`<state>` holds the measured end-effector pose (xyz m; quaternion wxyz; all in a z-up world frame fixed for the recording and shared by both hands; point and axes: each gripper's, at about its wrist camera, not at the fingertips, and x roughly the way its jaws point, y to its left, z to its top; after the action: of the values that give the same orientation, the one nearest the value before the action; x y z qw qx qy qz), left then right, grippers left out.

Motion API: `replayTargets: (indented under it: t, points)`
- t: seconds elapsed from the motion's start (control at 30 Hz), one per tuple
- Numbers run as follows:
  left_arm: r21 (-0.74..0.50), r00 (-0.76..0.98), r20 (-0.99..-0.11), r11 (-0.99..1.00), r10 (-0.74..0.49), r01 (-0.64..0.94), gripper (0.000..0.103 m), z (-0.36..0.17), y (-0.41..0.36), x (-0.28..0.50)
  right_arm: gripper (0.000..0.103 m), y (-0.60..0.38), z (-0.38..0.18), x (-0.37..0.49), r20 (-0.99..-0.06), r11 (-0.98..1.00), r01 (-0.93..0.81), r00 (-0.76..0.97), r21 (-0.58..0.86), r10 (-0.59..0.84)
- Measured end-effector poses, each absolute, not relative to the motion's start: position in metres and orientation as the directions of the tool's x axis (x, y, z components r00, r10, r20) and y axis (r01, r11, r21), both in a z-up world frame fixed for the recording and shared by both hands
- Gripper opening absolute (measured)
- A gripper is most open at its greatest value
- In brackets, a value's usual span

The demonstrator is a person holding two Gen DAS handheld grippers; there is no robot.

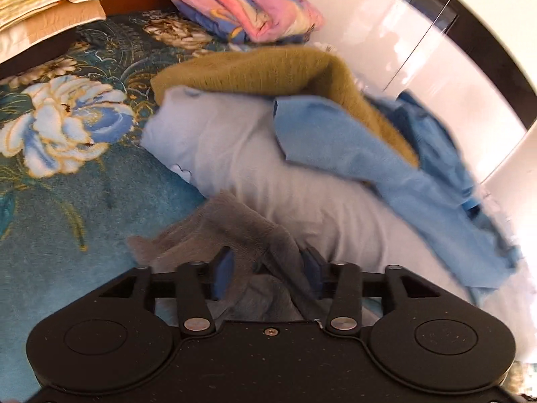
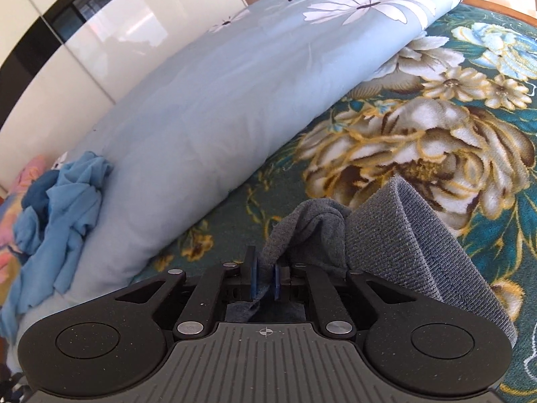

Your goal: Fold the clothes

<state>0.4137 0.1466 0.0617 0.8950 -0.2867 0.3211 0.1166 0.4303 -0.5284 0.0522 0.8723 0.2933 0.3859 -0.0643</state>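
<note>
From the left wrist view, my left gripper [image 1: 268,268] stands partly open, its blue pads [image 1: 223,268] apart, with the grey knit garment [image 1: 214,231] running loosely between them; I don't see the pads pressing on it, so I judge that this side has let go. The grey piece lies on the teal floral bedspread [image 1: 67,194], its far end resting against the pale blue pillow [image 1: 235,154]. It looks soft, limp and light, and a bit fuzzy, so I expect it to drape and bunch rather than hold a crease. Beyond it sit an olive knit [image 1: 268,67], a light blue garment [image 1: 352,147] across the pillow, and a pink patterned bundle [image 1: 248,6] further back.

From the right wrist view, my right gripper [image 2: 265,280] is nearly closed, pinching a thin edge of the same grey knit garment [image 2: 386,235]. The rest rises in a doubled flap to the right of the fingers, over the bedspread [image 2: 419,134]. The ribbed weave and a stitched hem show clearly here. I judge that the hem or a corner is the best place to grip, since the doubled edge gives the pads something firm; a pinch mid-panel would just stretch the knit. A crumpled blue garment [image 2: 67,194] lies on the rolled pale duvet [image 2: 218,100] to the left.
</note>
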Motion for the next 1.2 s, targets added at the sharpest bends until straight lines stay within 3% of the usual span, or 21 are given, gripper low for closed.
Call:
replayTargets:
  t: [0.17,0.23,0.37,0.5,0.63,0.77,0.9,1.0,1.03,1.07,1.2]
  points:
    - [-0.495,0.78,-0.625,0.764,0.018,-0.414,0.058,0.069,0.166,0.37,0.052,-0.522,0.092,0.401,-0.622,0.847,0.203,0.762,0.491,0.178]
    - [-0.507,0.766,-0.643,0.749,0.001,-0.427,0.059,0.062,0.17,0.359,0.054,-0.52,0.107,0.377,-0.579,0.858,0.157,0.794,0.488,0.184]
    - [-0.535,0.745,-0.666,0.72,-0.038,-0.442,0.059,0.039,0.166,0.357,0.076,-0.527,0.111,0.316,-0.513,0.845,0.125,0.836,0.52,0.192]
    - [-0.56,0.766,-0.642,0.704,-0.035,-0.437,0.064,0.024,0.16,0.365,0.08,-0.548,0.081,0.269,-0.567,0.82,0.241,0.815,0.52,0.12]
    - [-0.569,0.776,-0.63,0.694,-0.023,-0.441,0.066,0.015,0.157,0.379,0.081,-0.57,0.038,0.258,-0.607,0.717,0.329,0.778,0.615,0.164]
    - [-0.604,0.794,-0.608,0.655,-0.01,-0.454,0.066,0.008,0.157,0.385,0.081,-0.571,0.013,0.273,-0.575,0.626,0.35,0.795,0.697,0.196]
    - [-0.614,0.799,-0.601,0.634,0.01,-0.47,0.045,0.007,0.158,0.387,0.078,-0.568,0.007,0.287,-0.548,0.592,0.362,0.821,0.72,0.164]
    - [-0.617,0.8,-0.599,0.62,0.03,-0.484,0.024,0.007,0.158,0.384,0.058,-0.566,0.004,0.294,-0.551,0.577,0.385,0.823,0.721,0.139]
    - [-0.61,0.803,-0.595,0.628,0.039,-0.482,0.017,0.009,0.156,0.382,0.045,-0.567,0.003,0.295,-0.548,0.563,0.39,0.826,0.728,0.136]
    - [-0.603,0.806,-0.59,0.637,0.048,-0.48,0.016,0.011,0.154,0.38,0.027,-0.57,0.001,0.296,-0.543,0.548,0.392,0.828,0.739,0.138]
    - [-0.602,0.82,-0.566,0.637,0.085,-0.482,0.011,0.03,0.149,0.363,0.013,-0.573,0.011,0.3,-0.539,0.547,0.392,0.832,0.74,0.131]
